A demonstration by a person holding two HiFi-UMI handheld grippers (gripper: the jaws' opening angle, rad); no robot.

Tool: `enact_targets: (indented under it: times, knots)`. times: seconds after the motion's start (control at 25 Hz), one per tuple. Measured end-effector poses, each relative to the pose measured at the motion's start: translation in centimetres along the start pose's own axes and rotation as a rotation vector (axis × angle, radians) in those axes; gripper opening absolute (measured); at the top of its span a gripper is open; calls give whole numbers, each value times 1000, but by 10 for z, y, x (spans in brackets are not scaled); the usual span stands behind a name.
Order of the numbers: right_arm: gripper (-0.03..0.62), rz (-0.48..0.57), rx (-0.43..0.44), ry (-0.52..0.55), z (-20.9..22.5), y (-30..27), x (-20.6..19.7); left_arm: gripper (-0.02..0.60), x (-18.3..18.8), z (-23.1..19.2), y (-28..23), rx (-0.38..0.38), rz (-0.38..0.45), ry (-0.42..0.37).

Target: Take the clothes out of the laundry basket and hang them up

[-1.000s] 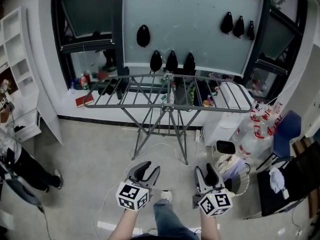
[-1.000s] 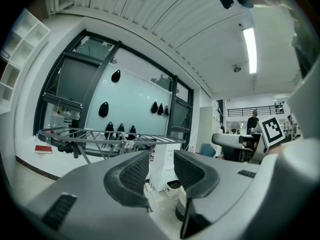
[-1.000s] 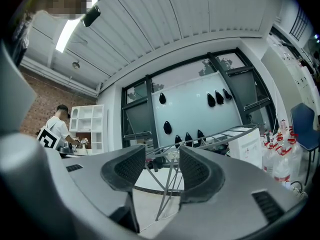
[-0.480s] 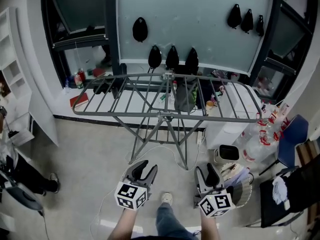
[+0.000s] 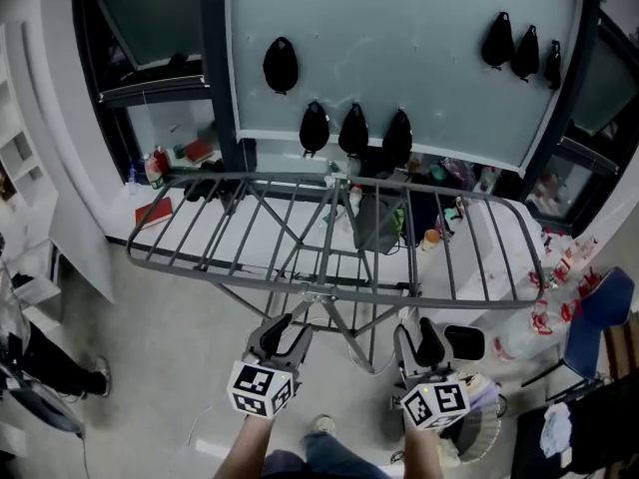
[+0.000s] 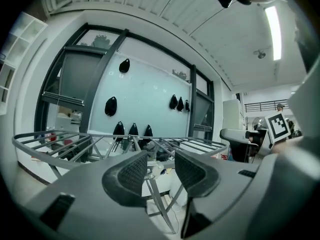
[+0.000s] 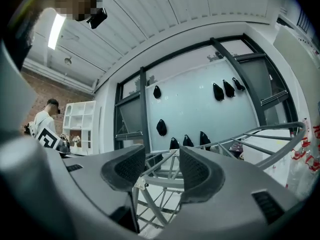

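A grey metal drying rack (image 5: 329,287) stands unfolded in front of me with bare rails. My left gripper (image 5: 283,335) is held just below its near edge, left of the central legs. Its jaws have just opened a little further, with nothing between them. My right gripper (image 5: 417,339) is level with it on the right, open and empty. The laundry basket (image 5: 481,435) with pale clothes (image 5: 483,395) peeks out behind the right gripper's marker cube. The left gripper (image 6: 160,171) looks along the rack (image 6: 75,144) top. The right gripper (image 7: 162,166) sees the rack (image 7: 280,134) ahead to its right.
Black items (image 5: 351,128) hang on the glass panel behind the rack. A red book (image 5: 153,213) and bottles lie on the low sill. A black bin (image 5: 465,342), water bottles (image 5: 559,287) and a blue chair (image 5: 609,297) crowd the right. A person (image 5: 40,357) stands far left.
Both grippers and the head view have moved forward to the rack, which now looms larger. The basket has slid to the lower right, mostly behind the right gripper.
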State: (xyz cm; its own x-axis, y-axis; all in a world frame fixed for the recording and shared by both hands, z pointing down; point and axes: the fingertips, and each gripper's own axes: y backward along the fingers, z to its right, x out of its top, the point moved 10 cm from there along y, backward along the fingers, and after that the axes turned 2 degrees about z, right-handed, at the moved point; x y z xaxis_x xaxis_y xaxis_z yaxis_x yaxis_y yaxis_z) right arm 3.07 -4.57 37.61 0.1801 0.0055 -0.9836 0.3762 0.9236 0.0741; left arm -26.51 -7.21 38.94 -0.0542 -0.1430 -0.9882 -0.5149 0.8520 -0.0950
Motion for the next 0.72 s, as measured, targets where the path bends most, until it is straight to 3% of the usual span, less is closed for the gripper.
enact_targets:
  times: [0.4,0.72]
  knots:
    - [198,16,16,-5,30,-66,16,173,20,-20,-54,21,2,-2]
    - [198,29,-60,0,36,-77,27,175,38,-33,-95,-72,19,-18]
